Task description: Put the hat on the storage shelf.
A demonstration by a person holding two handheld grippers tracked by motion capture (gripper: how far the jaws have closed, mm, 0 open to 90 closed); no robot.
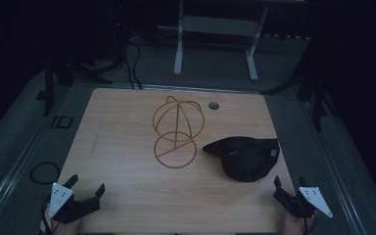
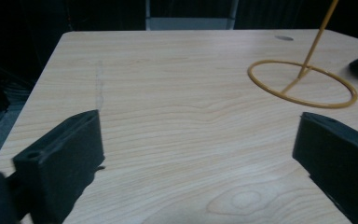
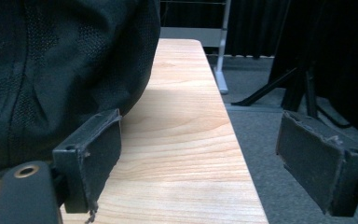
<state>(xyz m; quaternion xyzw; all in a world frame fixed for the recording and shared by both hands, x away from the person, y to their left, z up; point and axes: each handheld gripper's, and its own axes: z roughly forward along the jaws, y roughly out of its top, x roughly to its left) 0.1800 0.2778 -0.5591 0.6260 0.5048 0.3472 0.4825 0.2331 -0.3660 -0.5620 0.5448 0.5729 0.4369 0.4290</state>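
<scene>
Black cap, gold wire stand, pale wood table.

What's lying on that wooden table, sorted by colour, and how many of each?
Black: 1, a cap
Gold: 1, a wire stand
Total: 2 things on the table

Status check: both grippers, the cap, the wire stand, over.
Left gripper and right gripper open, empty, at near table edge. Black cap lies flat, right of gold wire stand. Nothing between cap and stand.
</scene>
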